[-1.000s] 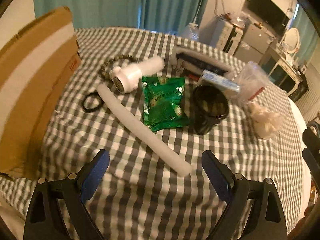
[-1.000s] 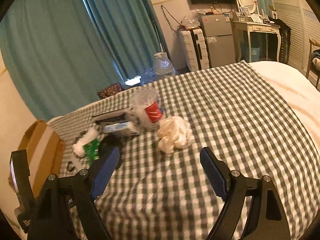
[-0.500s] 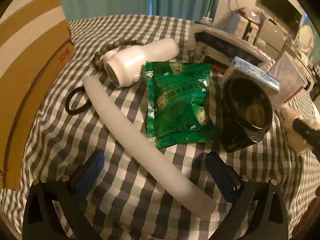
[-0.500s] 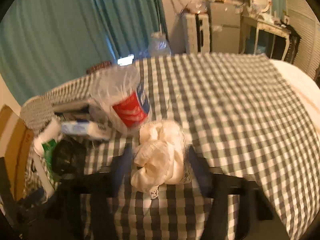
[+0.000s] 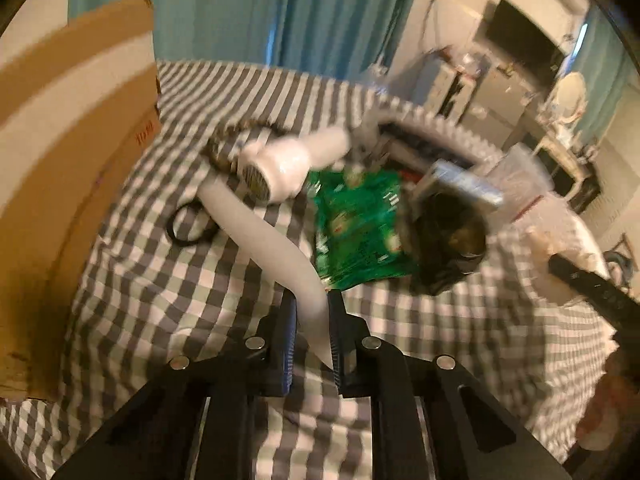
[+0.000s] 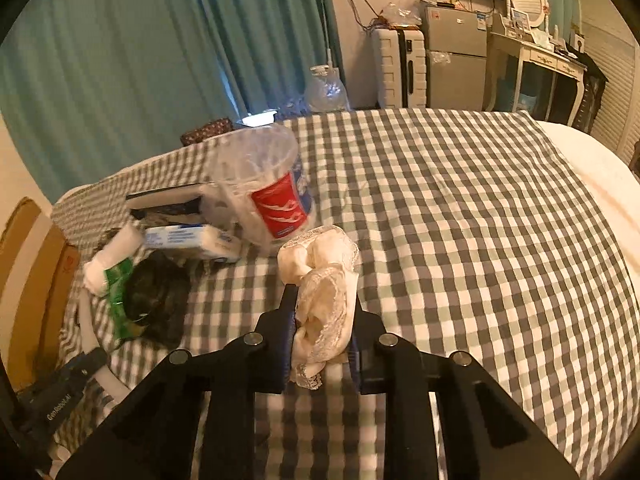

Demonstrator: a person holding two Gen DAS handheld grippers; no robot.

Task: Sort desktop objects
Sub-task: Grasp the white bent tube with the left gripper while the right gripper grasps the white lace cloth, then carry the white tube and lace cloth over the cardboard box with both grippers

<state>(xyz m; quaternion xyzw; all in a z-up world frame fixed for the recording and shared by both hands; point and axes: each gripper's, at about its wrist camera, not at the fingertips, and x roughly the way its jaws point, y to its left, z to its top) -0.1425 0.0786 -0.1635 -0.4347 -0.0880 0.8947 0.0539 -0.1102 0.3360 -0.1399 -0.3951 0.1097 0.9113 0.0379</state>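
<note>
My left gripper [image 5: 312, 312] is shut on the near end of a long white foam tube [image 5: 264, 236] that runs back left across the checked cloth. My right gripper [image 6: 322, 312] is shut on a cream lace cloth bundle [image 6: 326, 280]. Beyond the tube lie a white hair dryer [image 5: 288, 164], a green packet [image 5: 356, 220], a black cup [image 5: 448, 240], a black hair tie [image 5: 188, 226] and a bead bracelet [image 5: 224, 140]. In the right wrist view the left gripper [image 6: 76, 376] shows at lower left.
A cardboard box [image 5: 60, 152] stands at the left. A clear plastic cup with a red label [image 6: 272, 196], a blue-white packet [image 6: 192, 240] and a dark case [image 6: 168, 200] sit behind. The checked table [image 6: 480, 240] stretches right; furniture stands beyond.
Both grippers have closed from open: the left on the foam tube's near end, the right on the lace bundle. Both moved forward and down toward the cluster.
</note>
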